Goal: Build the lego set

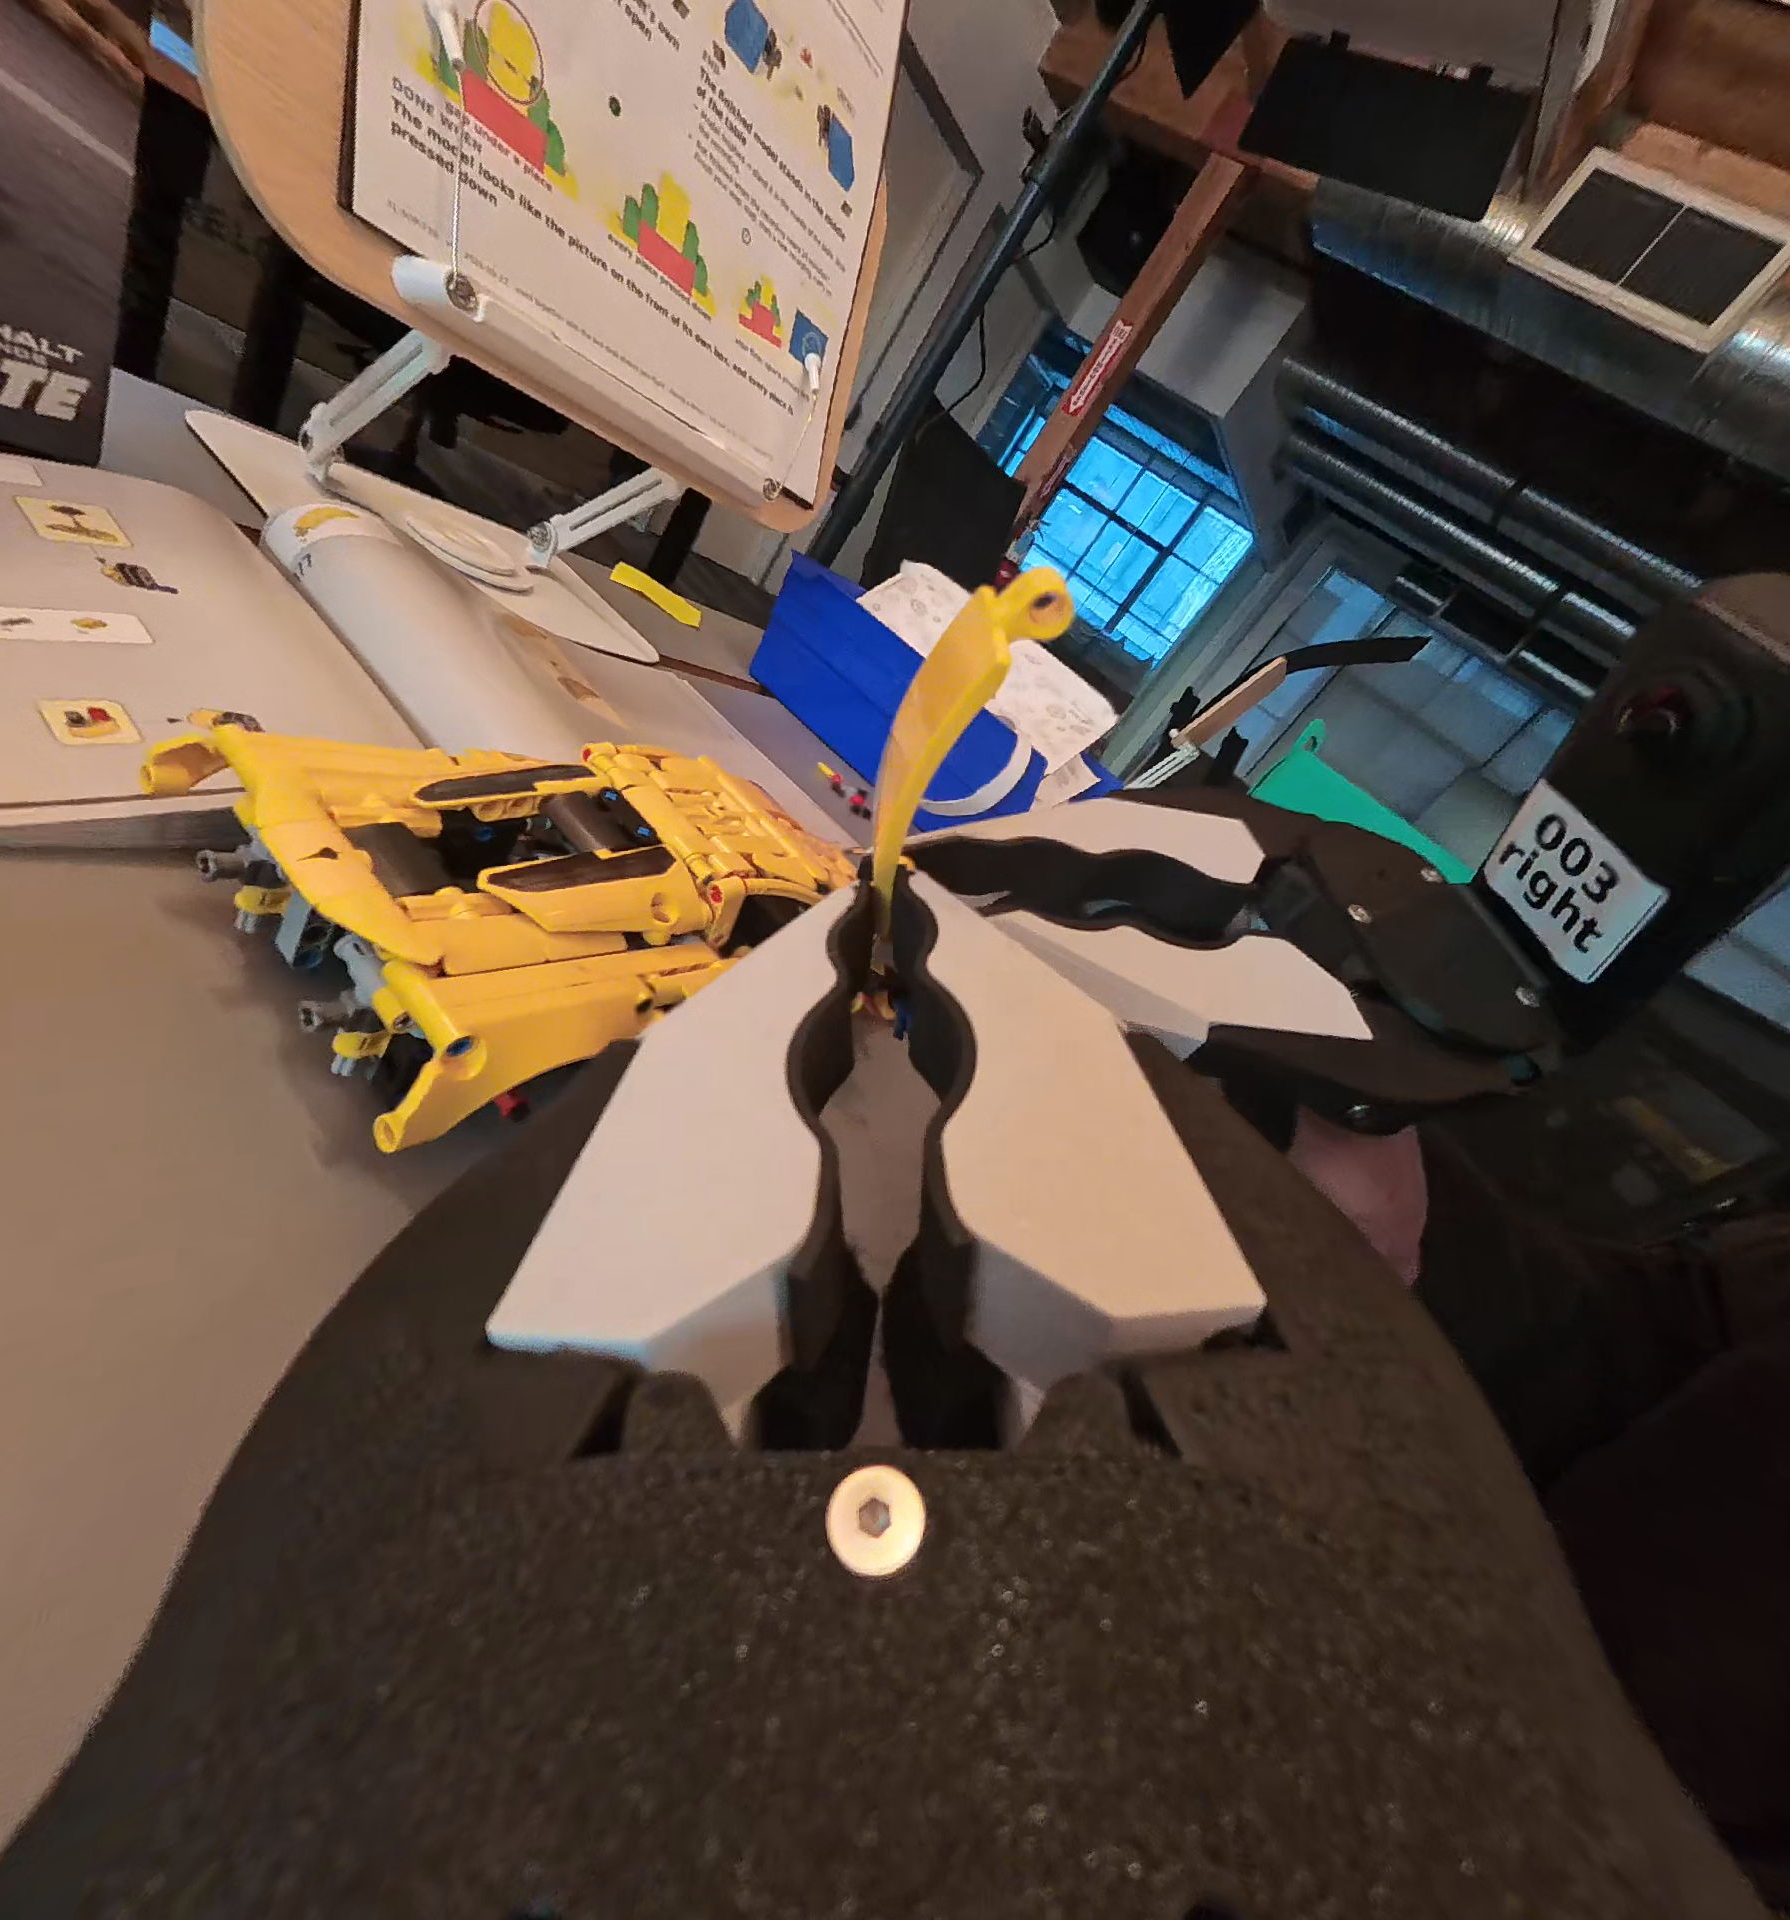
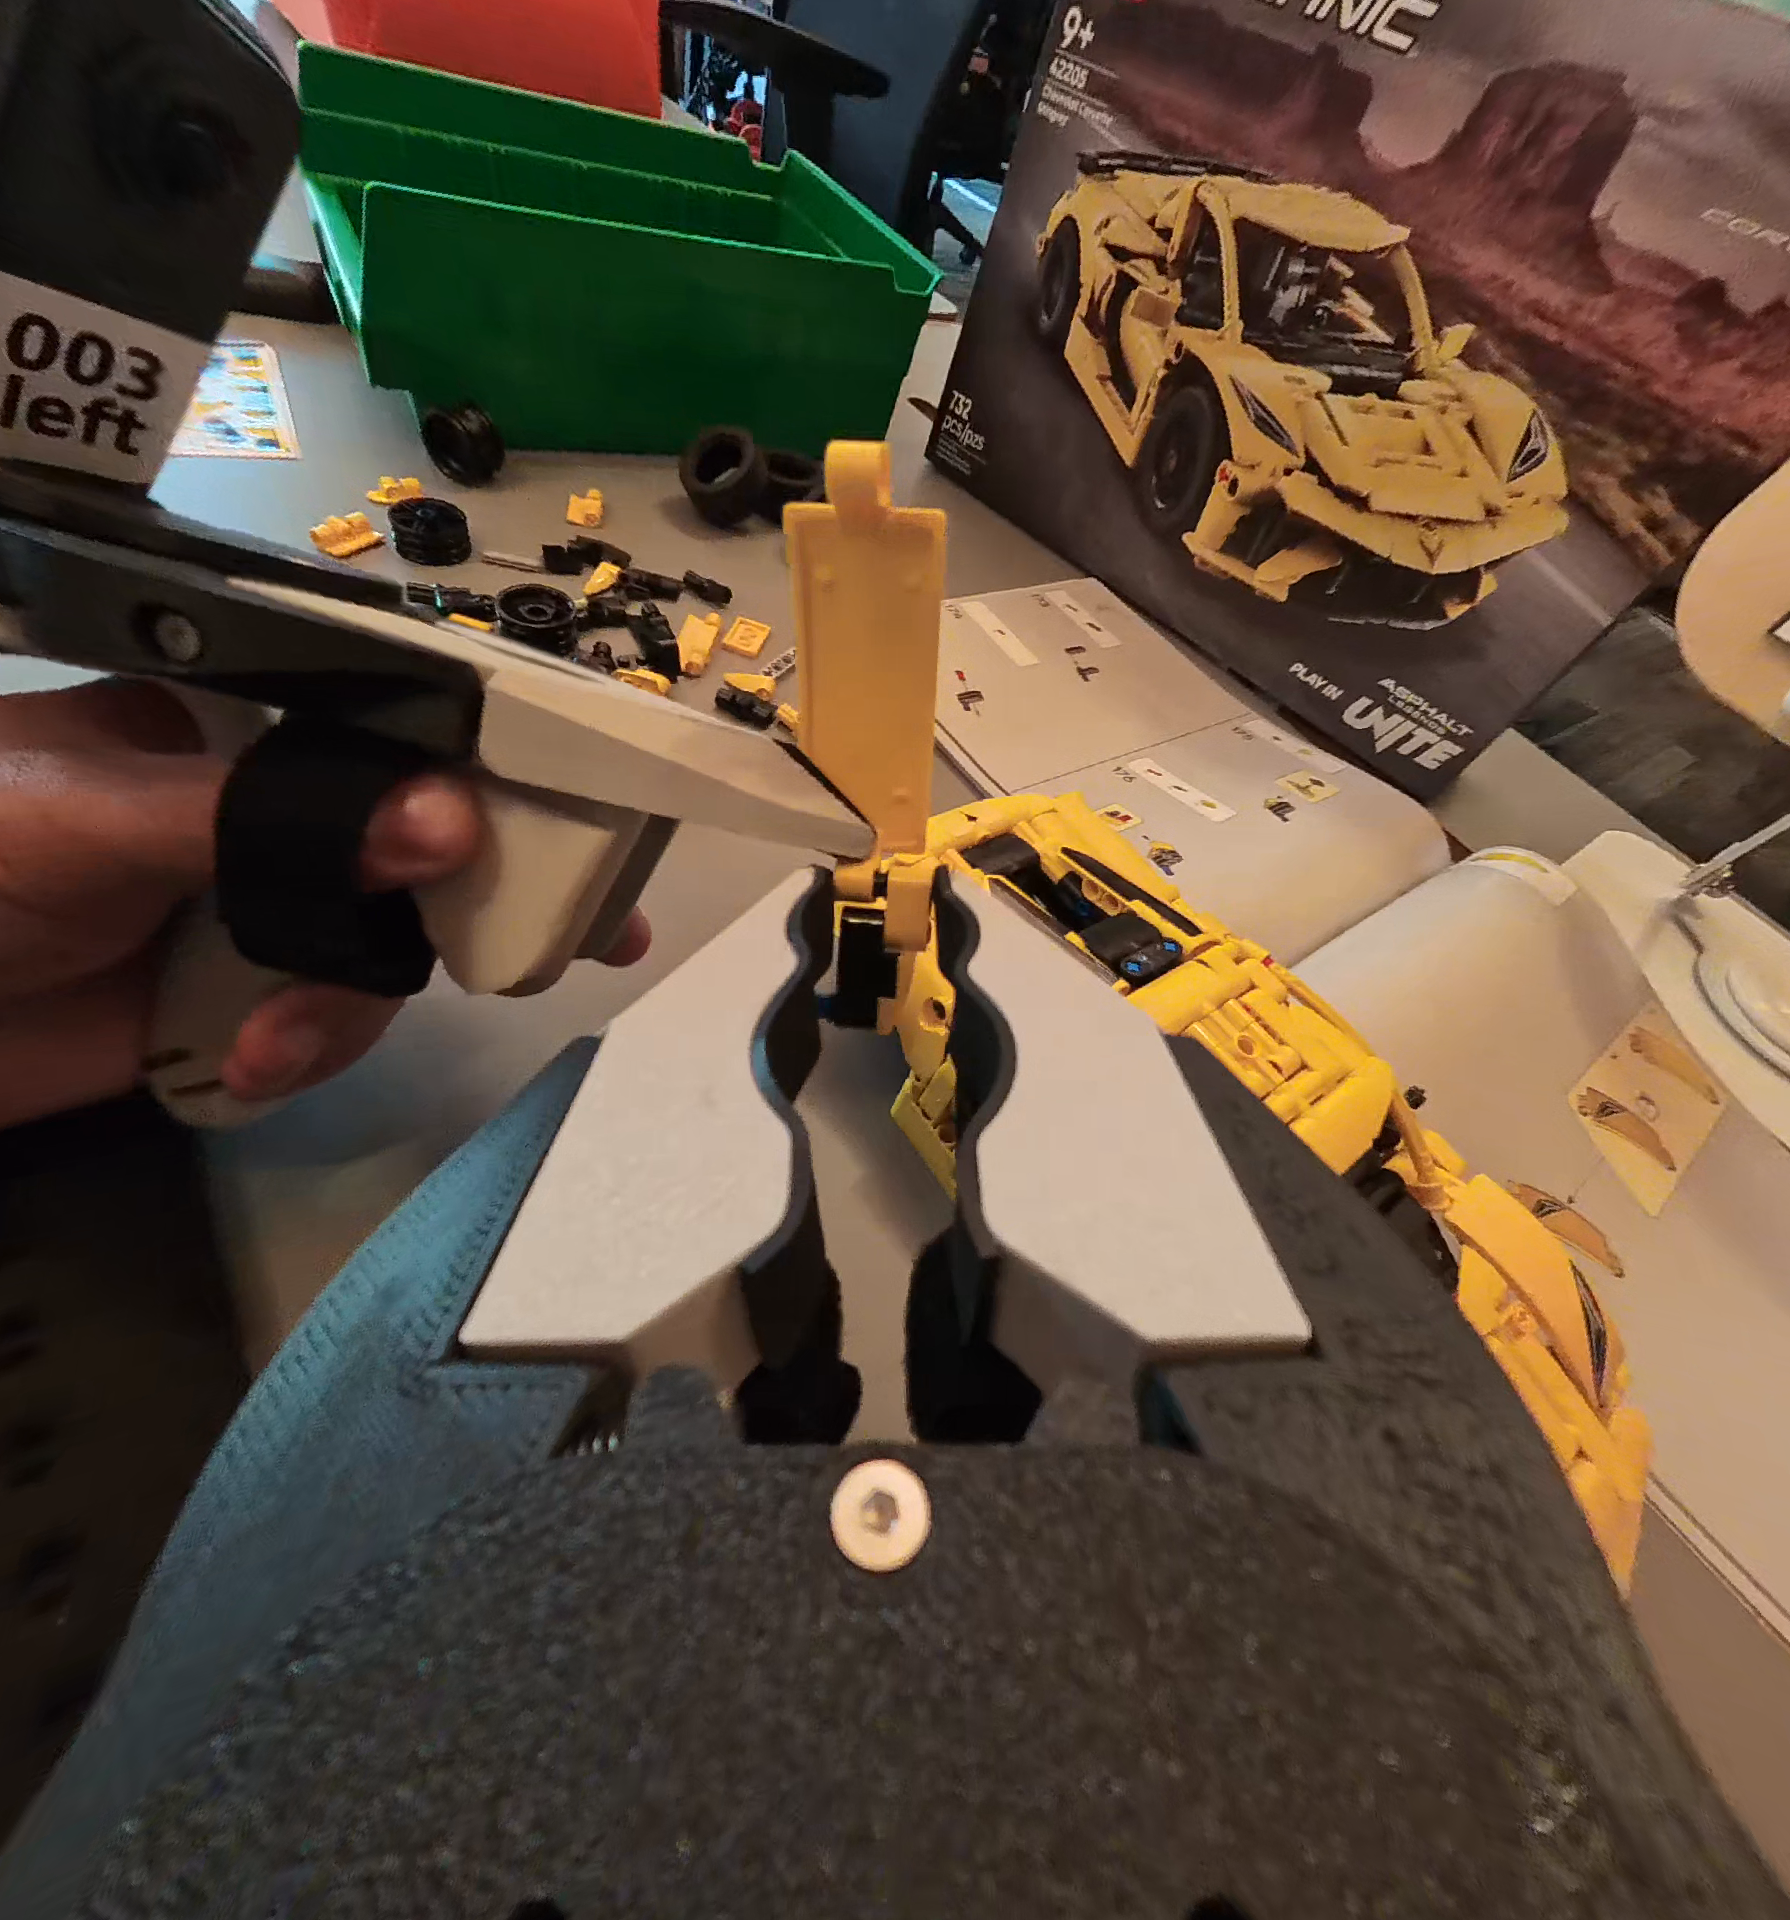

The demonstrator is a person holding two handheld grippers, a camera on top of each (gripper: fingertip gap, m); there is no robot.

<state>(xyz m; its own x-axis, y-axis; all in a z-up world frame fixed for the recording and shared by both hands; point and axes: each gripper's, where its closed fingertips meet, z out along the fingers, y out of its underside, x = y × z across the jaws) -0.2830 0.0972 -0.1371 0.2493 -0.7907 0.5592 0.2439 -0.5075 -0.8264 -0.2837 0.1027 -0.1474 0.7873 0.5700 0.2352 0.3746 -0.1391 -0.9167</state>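
Note:
A long yellow curved panel [image 1: 958,707] stands upright, held in the air by both grippers. My left gripper [image 1: 878,904] is shut on its lower end. My right gripper [image 2: 883,883] is shut on the small yellow and black hinge part [image 2: 870,945] at the base of the panel [image 2: 865,644]. The right gripper [image 1: 932,868] comes in from the right in the left wrist view. The left gripper [image 2: 849,826] comes in from the left in the right wrist view. The yellow car model [image 1: 517,883] lies on the table just beyond the tips and also shows in the right wrist view [image 2: 1234,1029].
Loose yellow and black parts [image 2: 600,613] and tyres [image 2: 735,478] lie before a green bin [image 2: 610,291]. The set's box [image 2: 1390,364] stands at the back right. An open instruction booklet [image 1: 143,644] lies behind the car. A blue bin [image 1: 849,665] and a stand with a sheet [image 1: 610,208] sit beyond. The grippers are tip to tip, or close to it.

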